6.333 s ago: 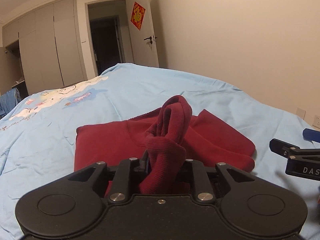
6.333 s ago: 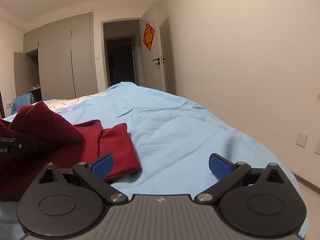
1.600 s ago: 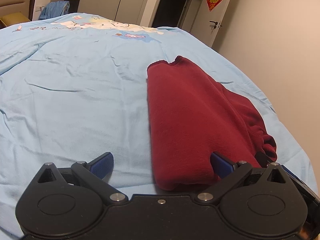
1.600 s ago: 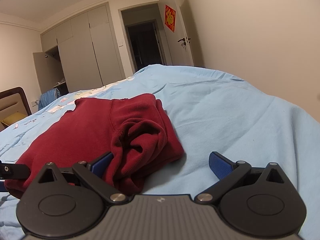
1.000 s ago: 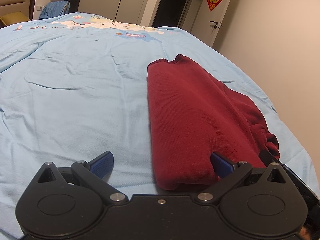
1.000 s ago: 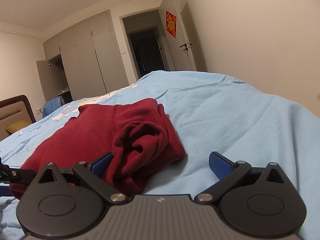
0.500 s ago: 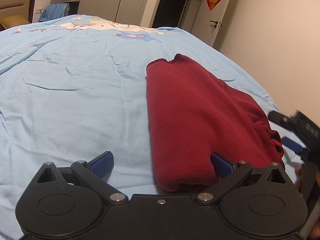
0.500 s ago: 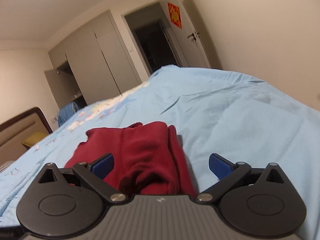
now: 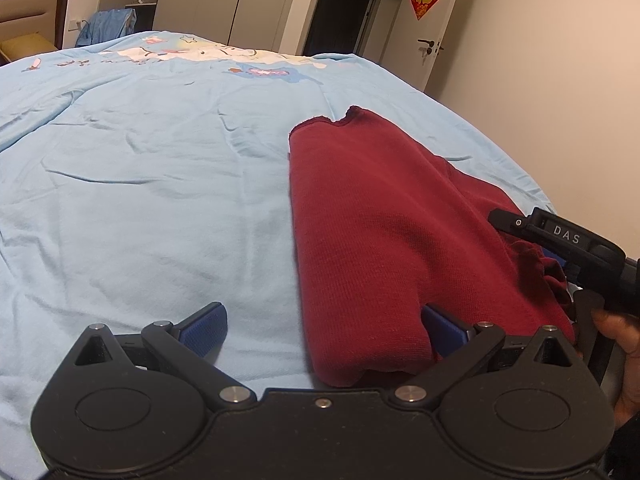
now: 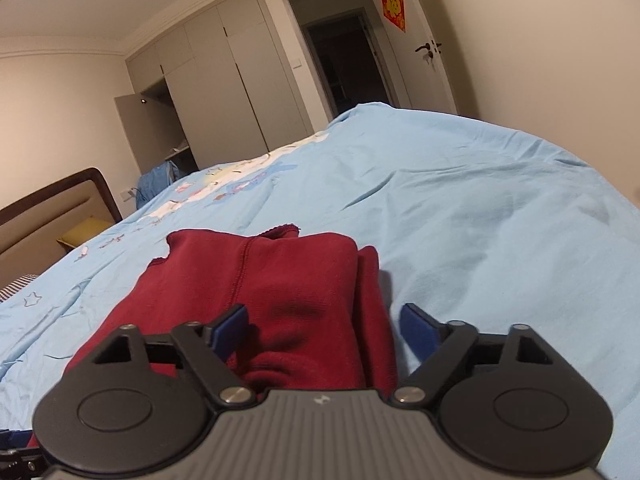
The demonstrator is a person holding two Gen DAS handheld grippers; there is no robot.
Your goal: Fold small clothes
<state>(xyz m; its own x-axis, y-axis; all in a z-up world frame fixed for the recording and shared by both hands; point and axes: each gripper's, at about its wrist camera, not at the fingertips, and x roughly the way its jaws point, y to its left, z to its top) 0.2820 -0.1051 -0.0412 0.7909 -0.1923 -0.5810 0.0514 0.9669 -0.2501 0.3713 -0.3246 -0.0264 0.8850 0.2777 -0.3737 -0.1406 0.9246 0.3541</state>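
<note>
Garment: the red sweater [image 9: 372, 216] lies on the light-blue bed cover [image 9: 140, 184], already folded into a long narrow strip that runs from your near edge away toward the far door [image 10: 434, 68].

Left hand-held gripper [image 9: 322, 322]: released, jaws spread wide. Its right pad sits against the near right corner of the sweater; its left pad is over bare cover. It grips nothing.

Right hand-held gripper [image 10: 324, 322]: also released, jaws apart, straddling the bunched near right end of the sweater. Cloth lies between the pads, but they have not closed on it.

What changed: a few seconds back your left gripper was clamped on a raised red sleeve and the body was spread wider. Now that fold is laid down and let go. In the last second your right gripper swung in from the right side, where it looked across the sweater, to line up along its length over the near end.

What that means: the lengthwise folds look done. You appear set to pinch the near end with both grippers and carry it to the far end to halve the strip.

Watch for: the right side is lumpy where the sleeves are tucked, so you may catch only the top layer and pull the fold open.
</note>
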